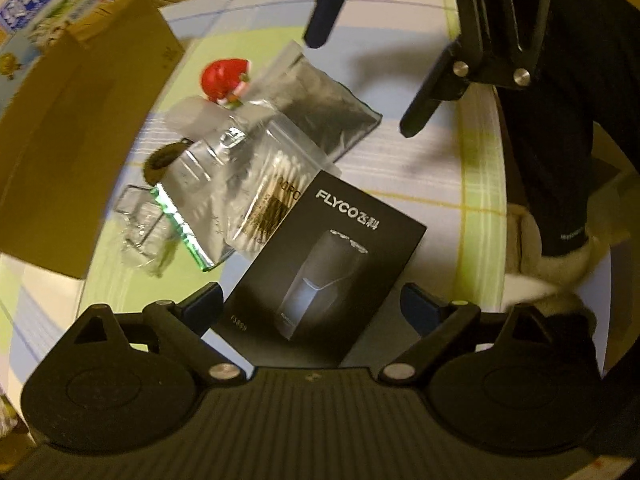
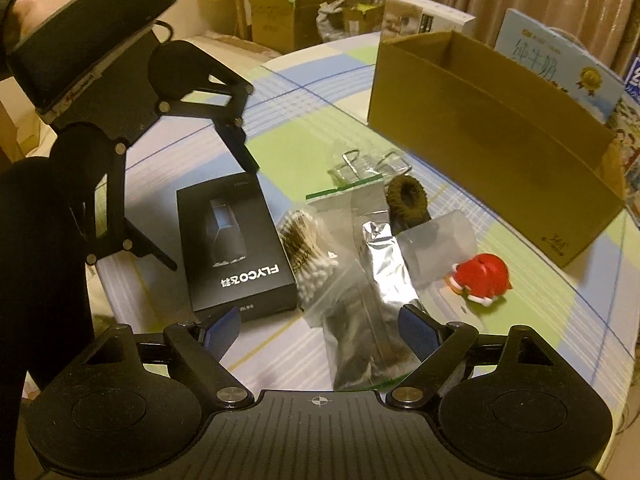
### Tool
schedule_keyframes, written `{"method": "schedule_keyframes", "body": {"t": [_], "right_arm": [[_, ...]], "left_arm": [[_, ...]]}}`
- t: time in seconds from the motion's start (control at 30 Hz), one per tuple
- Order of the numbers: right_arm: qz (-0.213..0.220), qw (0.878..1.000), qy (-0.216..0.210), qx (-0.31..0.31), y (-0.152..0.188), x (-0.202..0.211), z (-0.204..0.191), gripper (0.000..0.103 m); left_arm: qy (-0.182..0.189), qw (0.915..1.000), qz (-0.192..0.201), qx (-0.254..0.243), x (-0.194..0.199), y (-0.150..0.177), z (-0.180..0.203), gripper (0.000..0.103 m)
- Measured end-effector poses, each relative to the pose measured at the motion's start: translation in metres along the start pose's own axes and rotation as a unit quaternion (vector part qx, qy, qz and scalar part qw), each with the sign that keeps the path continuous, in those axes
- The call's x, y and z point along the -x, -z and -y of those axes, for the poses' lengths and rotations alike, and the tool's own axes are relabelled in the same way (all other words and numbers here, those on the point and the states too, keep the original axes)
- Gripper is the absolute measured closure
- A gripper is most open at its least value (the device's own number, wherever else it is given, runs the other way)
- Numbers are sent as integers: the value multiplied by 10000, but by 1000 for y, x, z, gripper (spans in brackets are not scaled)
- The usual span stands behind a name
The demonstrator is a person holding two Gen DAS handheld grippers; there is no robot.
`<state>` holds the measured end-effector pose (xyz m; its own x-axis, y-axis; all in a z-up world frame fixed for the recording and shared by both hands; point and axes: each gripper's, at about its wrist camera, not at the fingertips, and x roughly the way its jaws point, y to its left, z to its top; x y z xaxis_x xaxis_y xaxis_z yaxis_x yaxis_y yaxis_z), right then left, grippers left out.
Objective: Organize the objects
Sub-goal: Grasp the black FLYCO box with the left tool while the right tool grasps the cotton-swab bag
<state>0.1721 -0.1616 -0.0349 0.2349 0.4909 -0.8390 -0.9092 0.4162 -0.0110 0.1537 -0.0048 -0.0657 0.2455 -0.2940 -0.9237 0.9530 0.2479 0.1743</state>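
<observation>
A black FLYCO box (image 1: 328,252) (image 2: 236,248) lies flat on the checked tablecloth. My left gripper (image 1: 314,308) (image 2: 213,217) hovers over it, open, with a finger on each side and nothing gripped. Beside the box lie a clear bag of cotton swabs (image 1: 276,184) (image 2: 308,256), a silver foil pouch (image 2: 384,256) and a clear zip bag with dark contents (image 1: 320,104) (image 2: 360,340). My right gripper (image 2: 320,332) (image 1: 372,68) hangs open above that zip bag. A red figurine (image 1: 224,78) (image 2: 484,276) and a brown scrunchie (image 1: 162,160) (image 2: 406,200) lie nearer the carton.
An open cardboard carton (image 2: 500,140) (image 1: 80,140) stands at the table's far side, with a blue milk case (image 2: 560,64) behind it. Clear-wrapped metal clips (image 2: 372,164) (image 1: 140,216) lie near the carton. The round table's edge (image 1: 480,184) curves by a dark sleeve (image 1: 560,120).
</observation>
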Motion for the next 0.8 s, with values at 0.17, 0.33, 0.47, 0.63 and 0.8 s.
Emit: {"method": "schedule_keyframes", "body": {"t": [0.17, 0.33, 0.47, 0.63, 0.8], "right_arm": [[-65, 9999, -98, 54, -6, -14, 7, 19], [-102, 9998, -164, 98, -13, -23, 12, 21], [-78, 9997, -214, 132, -21, -31, 14, 34], [-38, 9992, -318, 246, -34, -44, 10, 41], [-221, 9977, -307, 566, -45, -64, 2, 57]], "left_arm": [[338, 9991, -103, -217, -19, -2, -8, 8], [600, 9980, -117, -172, -27, 0, -18, 6], [525, 9981, -336, -3, -23, 11, -21, 11], [458, 9960, -715, 276, -15, 37, -19, 21], [385, 9953, -584, 672, -11, 53, -18, 20]]}}
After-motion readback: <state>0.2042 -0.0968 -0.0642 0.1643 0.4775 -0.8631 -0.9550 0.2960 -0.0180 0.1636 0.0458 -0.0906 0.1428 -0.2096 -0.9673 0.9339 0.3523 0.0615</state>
